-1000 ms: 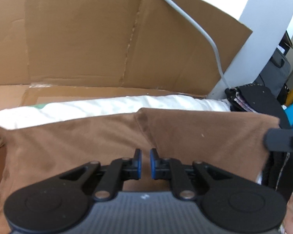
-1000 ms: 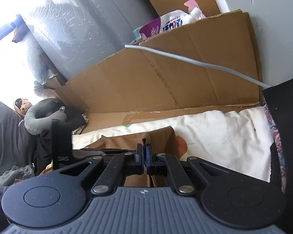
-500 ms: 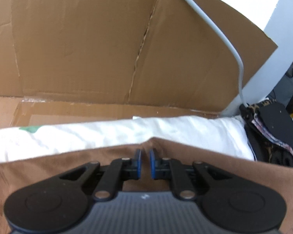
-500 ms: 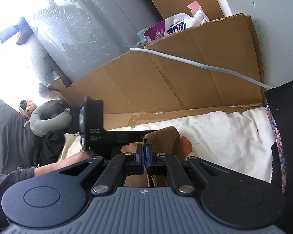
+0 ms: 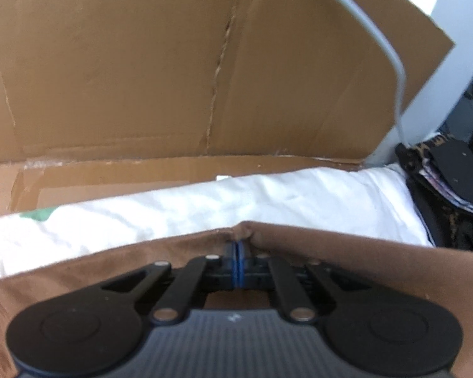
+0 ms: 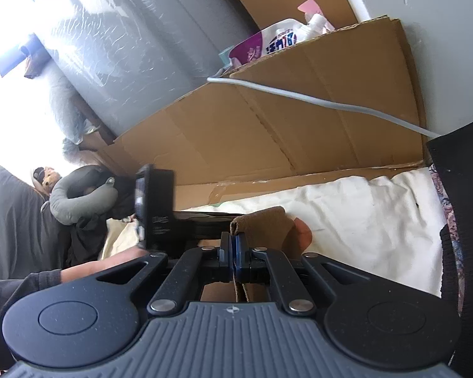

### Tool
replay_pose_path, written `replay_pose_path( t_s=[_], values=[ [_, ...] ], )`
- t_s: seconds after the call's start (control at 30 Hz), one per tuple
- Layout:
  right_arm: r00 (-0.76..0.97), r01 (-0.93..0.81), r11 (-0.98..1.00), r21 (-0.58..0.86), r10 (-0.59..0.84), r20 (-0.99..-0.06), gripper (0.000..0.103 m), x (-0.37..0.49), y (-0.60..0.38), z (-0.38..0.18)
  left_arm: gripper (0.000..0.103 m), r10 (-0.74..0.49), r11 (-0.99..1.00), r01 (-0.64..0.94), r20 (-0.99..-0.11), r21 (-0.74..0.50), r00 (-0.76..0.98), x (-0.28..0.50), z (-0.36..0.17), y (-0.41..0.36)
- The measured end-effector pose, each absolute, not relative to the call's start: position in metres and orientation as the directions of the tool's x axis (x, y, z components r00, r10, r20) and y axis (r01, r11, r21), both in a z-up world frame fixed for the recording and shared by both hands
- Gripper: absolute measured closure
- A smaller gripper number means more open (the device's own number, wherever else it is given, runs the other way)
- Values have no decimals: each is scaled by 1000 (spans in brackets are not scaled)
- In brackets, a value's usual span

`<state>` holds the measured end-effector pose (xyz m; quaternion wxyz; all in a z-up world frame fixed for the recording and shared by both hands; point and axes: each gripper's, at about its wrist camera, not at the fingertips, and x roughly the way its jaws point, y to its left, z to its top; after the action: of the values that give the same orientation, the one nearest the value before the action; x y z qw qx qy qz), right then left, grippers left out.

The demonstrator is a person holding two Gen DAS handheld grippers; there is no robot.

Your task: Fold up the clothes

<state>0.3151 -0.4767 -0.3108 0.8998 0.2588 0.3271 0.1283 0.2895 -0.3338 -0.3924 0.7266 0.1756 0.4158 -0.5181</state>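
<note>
A brown garment (image 5: 347, 252) lies across a white sheet (image 5: 268, 198). My left gripper (image 5: 238, 249) sits at the garment's far edge, and its blue pads are shut on a puckered bit of that edge. In the right wrist view, my right gripper (image 6: 233, 245) is shut on a fold of the same brown garment (image 6: 261, 223), which sticks up above the pads. The left gripper's body (image 6: 154, 201) shows there just to the left, with a person's hand and dark sleeve (image 6: 104, 264) behind it.
A cardboard wall (image 5: 142, 78) stands behind the sheet, with a grey cable (image 5: 391, 56) hanging across it. A pile of dark clothes (image 5: 451, 170) lies at the right. A grey neck pillow (image 6: 78, 195) lies at the left. A detergent bag (image 6: 268, 41) sits behind the cardboard.
The left gripper moved forward to the brown garment's far edge and its jaws shut on it. The right gripper kept still, holding its fold.
</note>
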Motion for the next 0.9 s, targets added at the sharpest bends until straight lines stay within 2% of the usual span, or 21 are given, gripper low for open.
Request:
replay_pose_path(
  t_s=[0.2, 0.53, 0.73, 0.9],
  values=[
    [752, -60, 832, 551, 401, -524, 103, 315, -476, -313, 103, -588, 365, 925, -796, -103, 143, 295, -385, -333],
    [738, -93, 820, 565, 438, -514, 103, 317, -465, -312, 103, -560, 377, 922, -815, -90, 149, 290, -401, -349],
    [728, -115, 809, 577, 464, -505, 103, 322, -449, -314, 103, -570, 393, 913, -808, -109, 149, 292, -405, -347],
    [711, -141, 802, 580, 490, -504, 103, 328, -430, -316, 103, -588, 446, 867, -803, -219, 100, 313, -397, -333]
  ],
)
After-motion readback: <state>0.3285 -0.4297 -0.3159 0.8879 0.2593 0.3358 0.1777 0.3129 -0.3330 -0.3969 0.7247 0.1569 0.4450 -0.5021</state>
